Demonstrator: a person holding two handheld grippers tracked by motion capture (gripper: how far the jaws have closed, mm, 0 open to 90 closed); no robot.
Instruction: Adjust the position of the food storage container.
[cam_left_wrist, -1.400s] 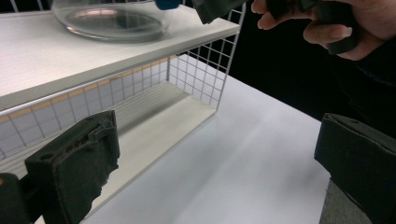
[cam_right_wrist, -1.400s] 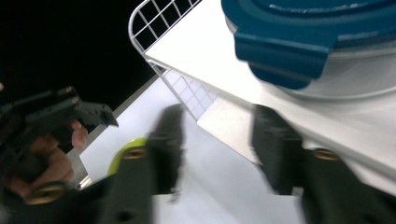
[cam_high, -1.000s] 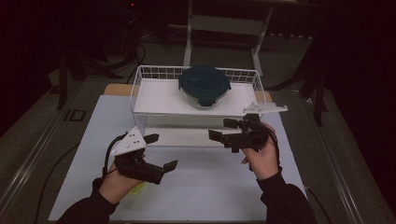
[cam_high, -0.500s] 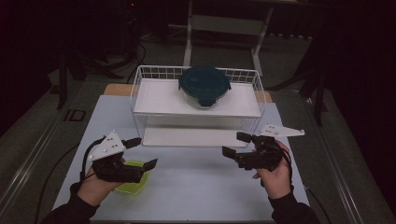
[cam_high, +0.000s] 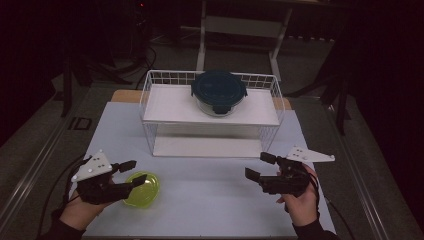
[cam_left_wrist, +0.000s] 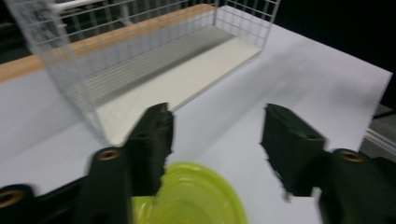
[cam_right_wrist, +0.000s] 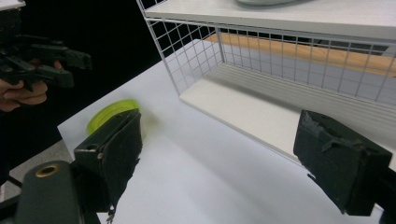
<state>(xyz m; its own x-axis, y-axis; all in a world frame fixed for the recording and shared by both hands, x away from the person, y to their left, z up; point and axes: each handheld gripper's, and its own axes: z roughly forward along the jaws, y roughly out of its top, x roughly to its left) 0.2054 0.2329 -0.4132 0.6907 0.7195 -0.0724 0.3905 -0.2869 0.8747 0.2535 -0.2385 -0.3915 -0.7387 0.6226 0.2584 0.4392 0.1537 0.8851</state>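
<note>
Hovering over the small round lime-green plastic bowl (cam_high: 142, 189), the left gripper (cam_high: 132, 172) is sitting w/ jaws apart, just been closing, bowl's rim under them, pads not pressing it. Bowl is lying on the pale table (cam_high: 210, 200) near-left of the white wire rack (cam_high: 212, 117). Right gripper (cam_high: 260, 166) is hanging near-right of rack, jaws wide apart, holding nothing.

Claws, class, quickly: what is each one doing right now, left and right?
Left claw: open, jaws have just been closing, poised over the yellow-green bowl, not gripping it.
Right claw: open, holding nothing.
</note>
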